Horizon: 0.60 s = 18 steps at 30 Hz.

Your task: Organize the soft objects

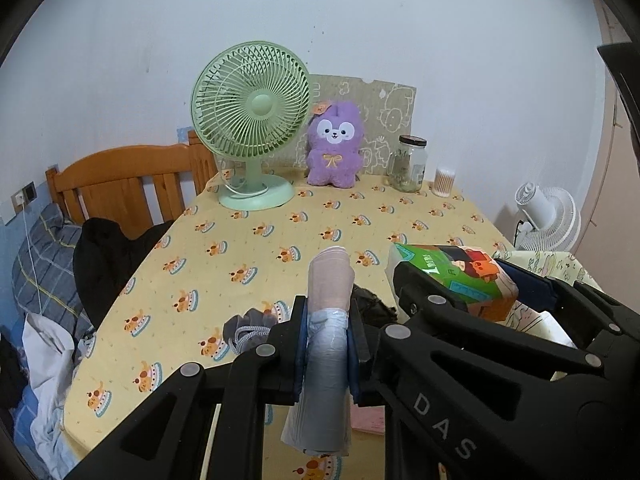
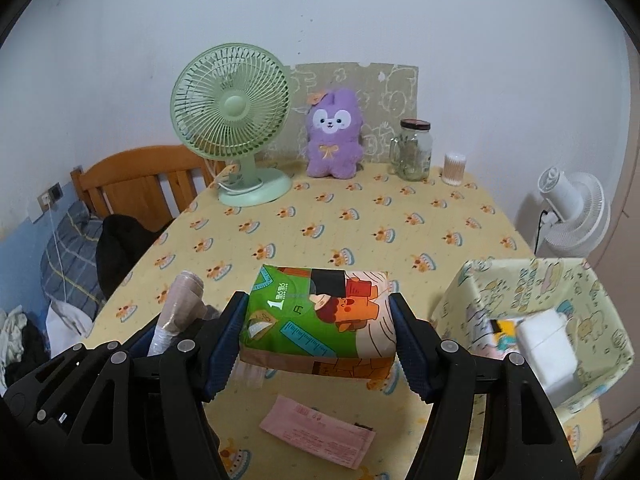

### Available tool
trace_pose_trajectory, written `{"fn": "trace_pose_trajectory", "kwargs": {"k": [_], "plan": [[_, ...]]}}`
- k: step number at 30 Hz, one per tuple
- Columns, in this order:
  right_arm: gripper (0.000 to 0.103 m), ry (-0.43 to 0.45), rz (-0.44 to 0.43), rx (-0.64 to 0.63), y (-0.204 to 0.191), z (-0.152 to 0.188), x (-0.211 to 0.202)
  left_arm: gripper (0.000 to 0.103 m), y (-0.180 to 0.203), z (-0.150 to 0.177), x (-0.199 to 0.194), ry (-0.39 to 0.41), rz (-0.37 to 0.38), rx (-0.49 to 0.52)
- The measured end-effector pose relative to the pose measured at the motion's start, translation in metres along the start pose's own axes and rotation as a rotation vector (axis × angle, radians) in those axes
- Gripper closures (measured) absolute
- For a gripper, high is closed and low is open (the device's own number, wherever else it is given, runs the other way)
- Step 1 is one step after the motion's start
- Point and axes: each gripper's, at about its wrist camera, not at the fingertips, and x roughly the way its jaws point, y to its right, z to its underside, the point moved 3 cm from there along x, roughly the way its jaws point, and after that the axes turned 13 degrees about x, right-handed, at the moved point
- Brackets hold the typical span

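Yellow cartoon-print cloth covers bench (image 2: 360, 232). Left claw (image 1: 328, 344) clamped tight on roll of plastic bags (image 1: 330, 320), held above bench near front edge. Right claw (image 2: 316, 344) grips tissue pack (image 2: 320, 312) by both ends, jaws half spread, pack lifted clear of bench. Fabric storage box (image 2: 532, 312) sits at front right corner, already holding white item. Judgement: carry pack over box rim, lower in level, release only once inside; keep roll clear of right claw. Legible: "DAS" on claw arm; large "1" on pack; other print unreadable.
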Motion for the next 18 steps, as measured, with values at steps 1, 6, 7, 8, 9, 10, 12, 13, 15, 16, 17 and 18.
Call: {"fn": "trace_pose_trajectory", "kwargs": {"k": [1,6,7,8,9,10,12,13,15,16,17,18], "plan": [[0.032,0.0,0.002,0.0,0.0,-0.002,-0.001,0.088,0.0,-0.002,-0.001,0.002,0.001,0.001],[0.032,0.025,0.004,0.002,0.003,-0.015,-0.013,0.088,0.004,-0.015,-0.01,0.029,-0.002,0.012],[0.032,0.031,0.003,0.003,0.003,-0.017,-0.015,0.088,0.005,-0.018,-0.012,0.035,-0.004,0.012],[0.032,0.036,0.002,0.003,0.004,-0.02,-0.017,0.087,0.005,-0.021,-0.013,0.038,-0.007,0.012],[0.031,0.042,0.0,0.003,0.005,-0.022,-0.02,0.087,0.006,-0.023,-0.014,0.042,-0.01,0.012],[0.031,0.047,0.001,0.002,0.005,-0.025,-0.022,0.087,0.006,-0.026,-0.015,0.044,-0.013,0.012],[0.031,0.057,0.009,-0.006,0.006,-0.03,-0.025,0.087,0.007,-0.03,-0.017,0.052,-0.019,0.013],[0.031,0.063,0.013,-0.012,0.006,-0.032,-0.026,0.087,0.007,-0.032,-0.018,0.056,-0.021,0.013],[0.032,0.072,0.011,-0.015,0.007,-0.035,-0.029,0.087,0.008,-0.036,-0.02,0.064,-0.025,0.014],[0.031,0.076,0.009,-0.015,0.008,-0.037,-0.03,0.087,0.009,-0.038,-0.021,0.068,-0.027,0.015],[0.031,0.079,0.007,-0.015,0.008,-0.039,-0.031,0.087,0.01,-0.04,-0.022,0.072,-0.028,0.016],[0.032,0.084,0.005,-0.015,0.009,-0.041,-0.032,0.087,0.01,-0.041,-0.022,0.074,-0.027,0.015]]}}
